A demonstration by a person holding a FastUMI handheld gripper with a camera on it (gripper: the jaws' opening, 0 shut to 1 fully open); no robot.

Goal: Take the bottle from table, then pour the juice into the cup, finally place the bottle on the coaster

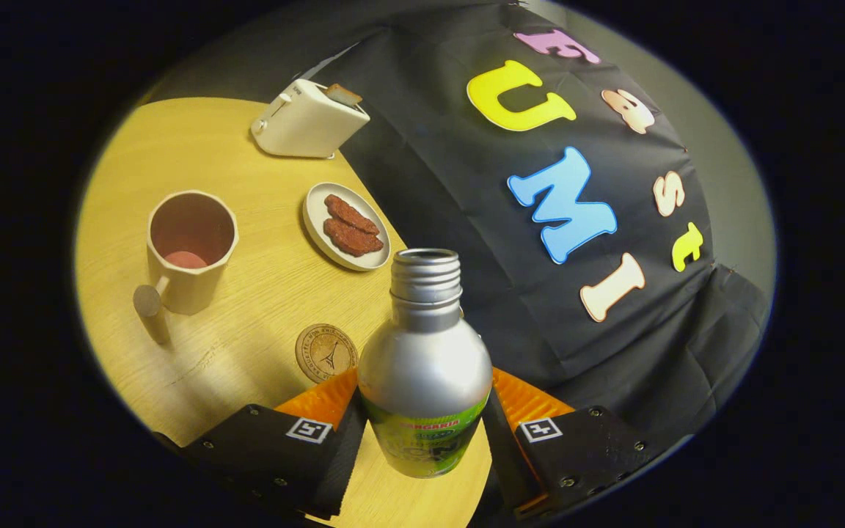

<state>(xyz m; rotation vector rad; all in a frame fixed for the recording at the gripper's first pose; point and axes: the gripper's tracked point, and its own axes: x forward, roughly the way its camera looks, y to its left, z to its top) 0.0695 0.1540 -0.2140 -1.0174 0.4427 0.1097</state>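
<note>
The tool [424, 411] pinches the uncapped silver bottle [425, 367] between both fingers above the bench [246, 293], with the coaster [326, 353] at ten o'clock and the cup [189, 249] beyond it.

Round wooden table [246, 323] beyond the fingers. On it: coaster [326, 353] just ahead of the left finger; cup [189, 249] with handle farther out to the left; plate [346, 226] of brown slices beyond the coaster; toaster [309, 119] farthest off, at the table's edge.
</note>
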